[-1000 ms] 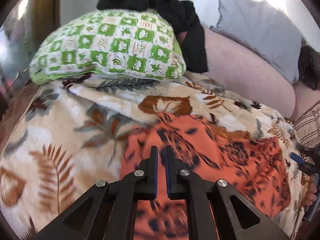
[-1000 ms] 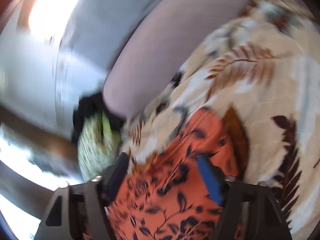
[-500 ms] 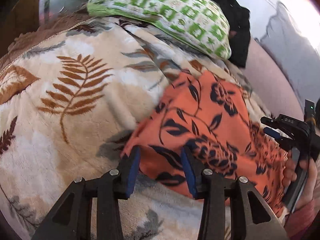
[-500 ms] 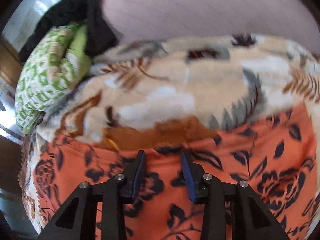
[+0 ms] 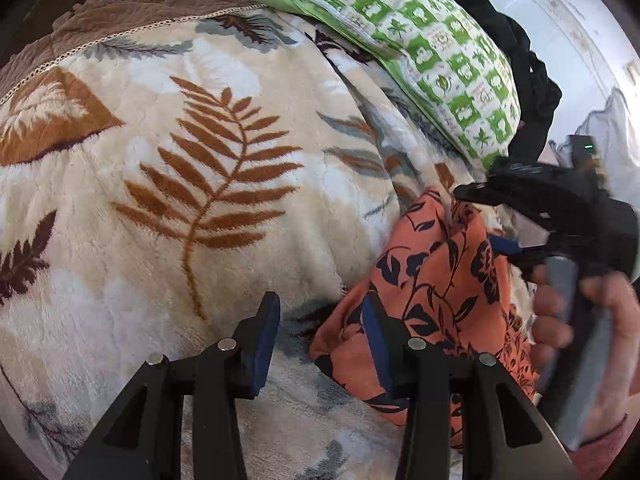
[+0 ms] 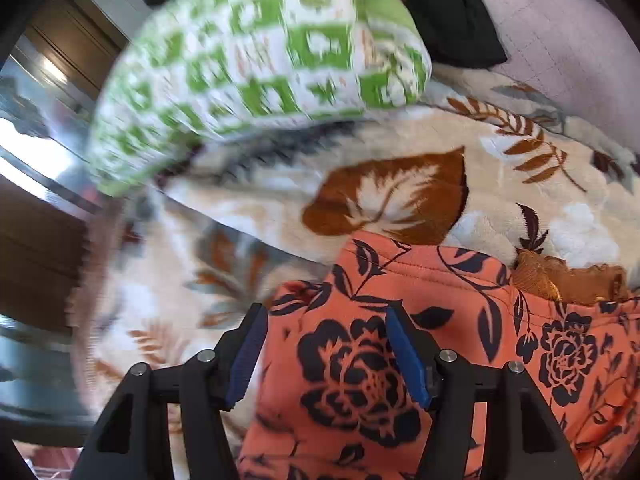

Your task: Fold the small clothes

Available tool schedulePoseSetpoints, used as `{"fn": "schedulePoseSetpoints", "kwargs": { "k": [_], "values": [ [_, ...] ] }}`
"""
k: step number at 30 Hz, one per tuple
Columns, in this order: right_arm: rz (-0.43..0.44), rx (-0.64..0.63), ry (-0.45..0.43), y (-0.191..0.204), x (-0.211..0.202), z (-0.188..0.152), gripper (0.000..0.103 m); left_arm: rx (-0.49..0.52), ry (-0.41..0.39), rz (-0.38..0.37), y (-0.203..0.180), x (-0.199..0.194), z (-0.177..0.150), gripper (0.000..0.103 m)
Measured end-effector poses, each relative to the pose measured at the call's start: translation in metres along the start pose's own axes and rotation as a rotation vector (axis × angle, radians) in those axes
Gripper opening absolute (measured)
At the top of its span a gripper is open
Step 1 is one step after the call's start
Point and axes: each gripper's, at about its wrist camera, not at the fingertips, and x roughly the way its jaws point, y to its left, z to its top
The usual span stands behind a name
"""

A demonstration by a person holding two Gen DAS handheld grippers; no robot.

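An orange garment with a dark floral print (image 5: pixel 436 280) lies on a leaf-patterned blanket (image 5: pixel 180 168). My left gripper (image 5: pixel 320 336) is open, just above the garment's near left corner, with its right finger over the cloth. My right gripper (image 6: pixel 326 344) is open over the garment (image 6: pixel 360 360) near its top edge. In the left wrist view the right gripper (image 5: pixel 500 220) shows at the garment's far side, held in a hand; there I cannot see how its jaws stand.
A green-and-white patterned pillow (image 5: pixel 420 48) lies at the head of the bed, with black clothing (image 5: pixel 520 64) behind it. A pale mauve sheet (image 6: pixel 560 40) shows past the blanket. A brown edge of fabric (image 5: pixel 120 20) borders the blanket at the left.
Both grippers have opened wider. The left gripper has swung left, so the garment now sits lower right in its view. The right gripper has moved toward the garment's top left edge.
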Motion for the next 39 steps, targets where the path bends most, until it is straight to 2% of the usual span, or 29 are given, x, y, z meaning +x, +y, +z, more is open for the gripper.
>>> {"fn": "schedulePoseSetpoints", "kwargs": {
  "k": [1,2,3,4,6,8,9,12,13,15,17,18,19,21,23,25,28,31,33,34,36,39],
  "values": [
    [-0.027,-0.001,-0.005,0.003,0.006,0.002,0.065,-0.010,-0.002,-0.008,0.002,-0.002,0.001,0.044],
    [-0.090,-0.012,0.001,0.005,0.015,0.003,0.060,-0.024,0.000,-0.017,0.005,-0.003,0.003,0.044],
    [-0.128,-0.016,0.020,0.005,0.023,0.004,0.049,-0.036,0.003,-0.023,0.009,-0.004,0.005,0.044],
    [-0.141,-0.014,0.043,0.004,0.029,0.004,0.029,-0.049,0.007,-0.029,0.012,-0.004,0.007,0.045],
    [-0.119,0.004,0.035,0.000,0.028,0.001,0.020,-0.083,0.013,-0.043,0.019,-0.006,0.011,0.045],
    [-0.039,0.038,0.002,-0.001,0.012,-0.003,0.011,-0.116,0.009,-0.058,0.026,-0.010,0.013,0.045],
    [0.029,0.046,-0.024,0.002,0.000,-0.004,0.010,-0.127,0.005,-0.064,0.028,-0.011,0.014,0.046],
    [0.151,0.022,-0.136,0.020,-0.034,-0.001,0.009,-0.130,-0.007,-0.060,0.031,-0.015,0.014,0.050],
    [0.253,0.018,-0.191,0.024,-0.044,0.000,0.005,-0.126,-0.006,-0.057,0.031,-0.015,0.014,0.050],
    [0.386,0.006,-0.288,0.030,-0.052,-0.001,0.005,-0.116,0.005,-0.051,0.032,-0.012,0.013,0.050],
    [0.382,-0.017,-0.253,0.038,-0.034,0.000,0.006,-0.098,0.020,-0.047,0.030,-0.008,0.012,0.050],
    [0.359,0.006,-0.204,0.036,-0.021,-0.003,0.006,-0.091,0.023,-0.050,0.027,-0.007,0.011,0.050],
    [0.375,0.035,-0.184,0.031,-0.014,-0.007,0.006,-0.073,0.026,-0.056,0.024,-0.006,0.010,0.050],
    [0.433,0.068,-0.245,0.014,-0.023,-0.022,0.006,-0.013,0.018,-0.083,0.009,-0.006,0.010,0.050],
    [0.440,0.048,-0.284,-0.005,-0.047,-0.036,0.006,0.075,0.009,-0.122,-0.011,-0.006,0.008,0.052],
    [0.415,0.036,-0.292,-0.031,-0.074,-0.051,0.006,0.144,0.009,-0.160,-0.026,-0.003,0.003,0.055],
    [0.295,0.034,-0.302,-0.081,-0.116,-0.077,0.006,0.187,0.048,-0.199,-0.039,0.010,-0.003,0.054],
    [0.160,0.073,-0.319,-0.147,-0.149,-0.114,0.006,0.242,0.036,-0.123,-0.048,0.019,-0.009,0.054],
    [0.074,0.114,-0.312,-0.188,-0.158,-0.141,0.006,0.275,0.038,-0.055,-0.051,0.026,-0.012,0.049],
    [0.038,0.135,-0.298,-0.206,-0.156,-0.151,0.006,0.270,0.050,-0.030,-0.048,0.032,-0.013,0.047],
    [-0.011,0.188,-0.264,-0.237,-0.149,-0.170,0.006,0.252,0.062,-0.030,-0.041,0.038,-0.013,0.046],
    [-0.138,0.249,-0.212,-0.278,-0.125,-0.198,0.006,0.303,0.041,0.015,-0.047,0.032,-0.014,0.046]
  ]
}}
